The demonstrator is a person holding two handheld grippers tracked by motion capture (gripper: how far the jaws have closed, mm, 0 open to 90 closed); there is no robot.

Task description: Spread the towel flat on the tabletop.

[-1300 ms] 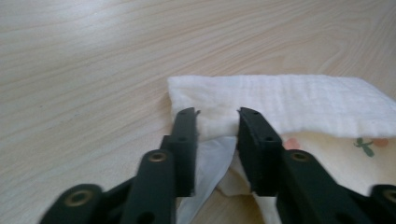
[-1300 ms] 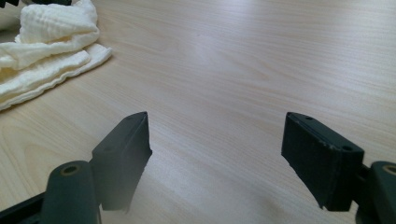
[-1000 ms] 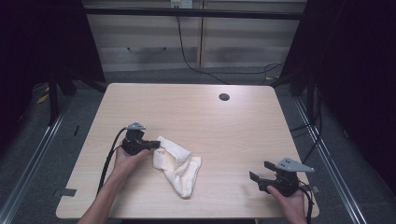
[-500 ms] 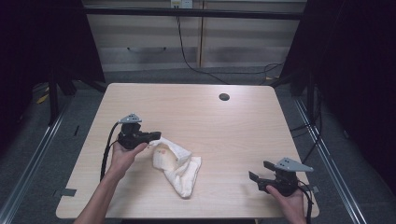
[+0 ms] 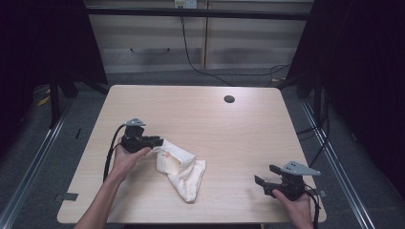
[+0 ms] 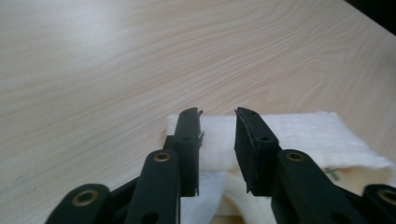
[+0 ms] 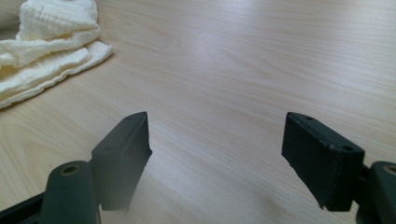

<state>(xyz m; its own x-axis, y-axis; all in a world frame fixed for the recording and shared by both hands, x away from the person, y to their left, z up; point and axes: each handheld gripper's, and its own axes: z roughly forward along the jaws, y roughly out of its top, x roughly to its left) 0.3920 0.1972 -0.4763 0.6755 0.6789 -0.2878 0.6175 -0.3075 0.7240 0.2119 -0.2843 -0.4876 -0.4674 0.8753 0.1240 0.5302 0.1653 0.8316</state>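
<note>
Looking at the white cloth [image 5: 181, 169], it's a crumpled, waffle-textured towel folded over itself, lying on the table [image 5: 239, 133] well short of the dark round hole [image 5: 229, 99], toward the person's side. The left gripper [image 5: 157, 141] sits at the cloth's left end, roughly level; its jaws have just been opening, a fold between them but not pinched. The right gripper [image 5: 265, 176] rests well right of the cloth, jaws wide apart, nothing in them.
</note>
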